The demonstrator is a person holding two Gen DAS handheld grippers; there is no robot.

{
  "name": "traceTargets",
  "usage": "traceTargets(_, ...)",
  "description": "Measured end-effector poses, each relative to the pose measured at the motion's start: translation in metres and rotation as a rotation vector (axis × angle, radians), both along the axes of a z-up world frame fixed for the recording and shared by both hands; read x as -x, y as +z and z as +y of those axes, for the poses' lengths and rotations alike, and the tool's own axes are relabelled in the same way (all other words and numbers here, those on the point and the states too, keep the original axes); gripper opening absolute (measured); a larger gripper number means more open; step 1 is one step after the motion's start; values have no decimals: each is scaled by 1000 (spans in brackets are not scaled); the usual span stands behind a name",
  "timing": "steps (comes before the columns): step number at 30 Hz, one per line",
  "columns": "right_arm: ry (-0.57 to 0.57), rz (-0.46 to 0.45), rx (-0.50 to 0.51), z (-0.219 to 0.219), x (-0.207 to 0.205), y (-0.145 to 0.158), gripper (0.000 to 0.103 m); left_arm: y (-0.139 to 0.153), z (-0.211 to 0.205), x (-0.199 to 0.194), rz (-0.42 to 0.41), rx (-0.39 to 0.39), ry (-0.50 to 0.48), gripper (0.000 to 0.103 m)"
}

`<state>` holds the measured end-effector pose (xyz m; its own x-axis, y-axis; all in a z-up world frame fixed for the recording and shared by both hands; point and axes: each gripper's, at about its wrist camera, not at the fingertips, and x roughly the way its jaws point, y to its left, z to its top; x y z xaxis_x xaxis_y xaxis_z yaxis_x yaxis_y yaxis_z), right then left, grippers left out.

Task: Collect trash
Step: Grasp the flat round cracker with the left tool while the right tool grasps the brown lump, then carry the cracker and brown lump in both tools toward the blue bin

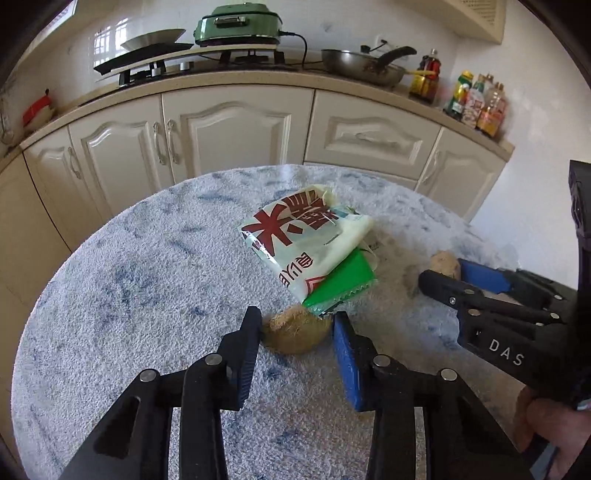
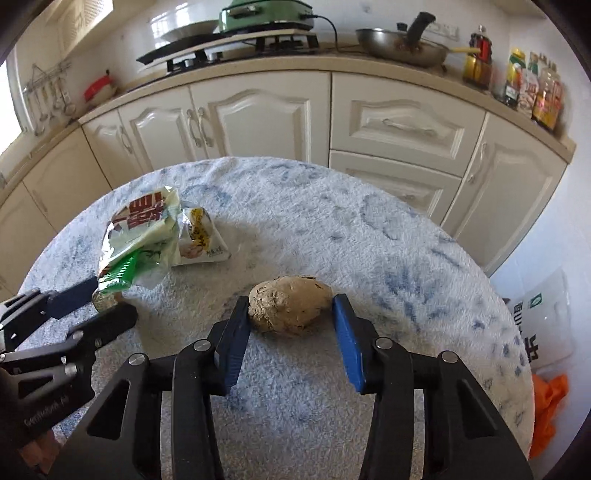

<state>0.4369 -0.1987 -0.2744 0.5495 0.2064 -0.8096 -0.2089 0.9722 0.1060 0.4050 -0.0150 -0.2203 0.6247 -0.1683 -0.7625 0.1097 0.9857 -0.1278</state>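
Observation:
On the round table with a fluffy blue-white cloth (image 1: 129,277) lies a heap of plastic wrappers (image 1: 306,236), cream with red characters over a green packet. At its near edge a fuzzy brown lump (image 1: 297,338) sits between my left gripper's (image 1: 297,328) pads, which press on both of its sides. In the right wrist view a knobbly brown lump (image 2: 288,308) is held the same way in my right gripper (image 2: 291,314). The wrappers (image 2: 140,229) lie to its left, with a yellow-printed packet (image 2: 201,240) beside them. Each gripper also shows at the other view's edge.
Cream kitchen cabinets (image 1: 236,129) curve behind the table, with a hob, a green appliance (image 1: 236,22), a pan (image 1: 362,62) and bottles (image 1: 476,99) on the counter. On the floor to the right lie a white printed bag (image 2: 543,325) and something orange (image 2: 550,398).

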Motion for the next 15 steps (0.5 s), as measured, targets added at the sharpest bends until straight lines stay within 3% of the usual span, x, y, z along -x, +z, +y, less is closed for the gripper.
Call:
traceTargets(6, 5, 5, -37, -7, 21, 5, 44, 0, 7, 9, -1, 25, -18, 34)
traceTargets(15, -48, -44, -108, -37, 93, 36, 45, 26, 9, 81, -70, 52, -49, 34)
